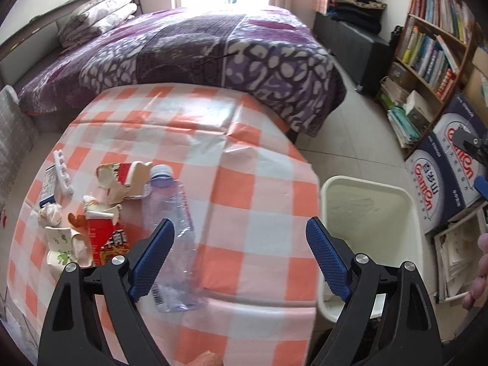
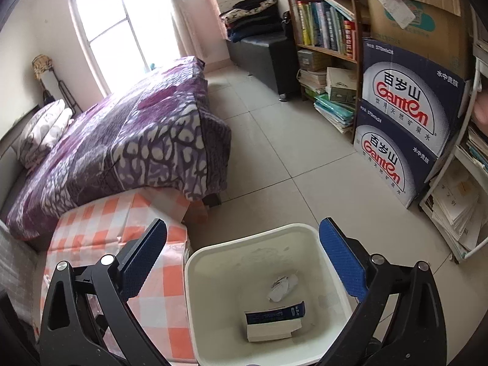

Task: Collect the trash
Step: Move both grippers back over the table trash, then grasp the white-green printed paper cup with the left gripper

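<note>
two handheld grippers hang over a bedroom clean-up, both with jaws spread wide and nothing between the blue pads. nearest, the left gripper [image 1: 239,225] tilts down over a table [image 1: 244,164] in an orange-and-white checked cloth, its left finger [image 1: 152,259] covering part of one clear plastic bottle [image 1: 170,238] that lies on its side, white cap pointing away; the bottle's lower end blurs against the cloth. just left of the bottle sits a heap of trash [image 1: 91,213]: torn red-and-white cartons, crumpled white paper, a flattened cup with green print and a small white box, overlapping so closely that an exact count cannot be made. the right gripper [image 2: 242,239] hangs above one white bin [image 2: 328,277] standing on the tiled floor just beside the table's right edge. inside the bin lie two pieces: a crumpled white wad [image 2: 282,286] and a dark blue-and-white box [image 2: 274,320]; the bin's near rim is cut off by the frame and the gripper arms. at the left view's right edge a person's fingers [image 1: 480,271] show only in part. farther off stand two stacked navy water cartons [image 2: 405,122], a crowded bookshelf [image 2: 323,24] and a bed under a purple patterned blanket [image 2: 122,140], with a bright, washed-out window [image 2: 119,21] beyond.
</note>
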Tool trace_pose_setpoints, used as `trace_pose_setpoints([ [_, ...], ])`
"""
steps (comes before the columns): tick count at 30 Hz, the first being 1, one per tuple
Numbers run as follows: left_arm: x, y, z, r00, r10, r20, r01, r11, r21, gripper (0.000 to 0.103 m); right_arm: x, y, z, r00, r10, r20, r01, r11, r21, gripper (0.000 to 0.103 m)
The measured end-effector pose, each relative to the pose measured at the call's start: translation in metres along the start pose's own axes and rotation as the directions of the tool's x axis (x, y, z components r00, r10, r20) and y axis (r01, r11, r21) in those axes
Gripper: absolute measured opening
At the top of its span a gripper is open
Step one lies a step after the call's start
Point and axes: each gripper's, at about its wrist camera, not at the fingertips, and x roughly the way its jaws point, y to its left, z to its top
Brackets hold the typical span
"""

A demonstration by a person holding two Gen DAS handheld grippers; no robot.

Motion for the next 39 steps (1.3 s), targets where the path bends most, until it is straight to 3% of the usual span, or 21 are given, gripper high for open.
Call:
trace_pose_setpoints([
  [7,0.008,0.067,-0.002,0.985,0.164,-0.050,-0.169,0.980,-0.103,0.086,0.007,0.051,-0.020,0.999,0.027,-0.040,-0.031,0.993,-0.112,0.096],
  [13,0.009,0.134,-0.006,0.970,0.212,-0.118,-0.235,0.942,-0.238,0.086,0.013,0.089,-0.037,0.995,0.063,-0.079,-0.075,0.982,-0.171,0.096],
  [17,0.016,0.173,-0.010,0.948,0.252,-0.193,-0.298,0.918,-0.263,0.086,0.017,0.112,-0.050,0.990,0.087,-0.108,-0.108,0.973,-0.202,0.096],
  [23,0.033,0.221,-0.026,0.925,0.186,-0.332,-0.290,0.910,-0.298,0.086,0.021,0.142,-0.069,0.981,0.122,-0.151,-0.156,0.958,-0.241,0.096],
  [27,0.044,0.237,-0.037,0.913,0.133,-0.385,-0.269,0.906,-0.325,0.086,0.025,0.159,-0.081,0.967,0.157,-0.199,-0.204,0.949,-0.241,0.096],
  [37,0.071,0.254,-0.058,0.904,0.030,-0.427,-0.203,0.908,-0.367,0.086,0.030,0.207,-0.117,0.911,0.263,-0.318,-0.351,0.899,-0.262,0.096],
  [38,0.070,0.256,-0.060,0.904,0.044,-0.425,-0.214,0.907,-0.362,0.085,0.030,0.212,-0.120,0.903,0.272,-0.332,-0.366,0.892,-0.265,0.096],
  [39,0.069,0.257,-0.061,0.908,0.060,-0.416,-0.224,0.906,-0.359,0.074,0.031,0.218,-0.125,0.894,0.282,-0.349,-0.384,0.883,-0.269,0.096],
])
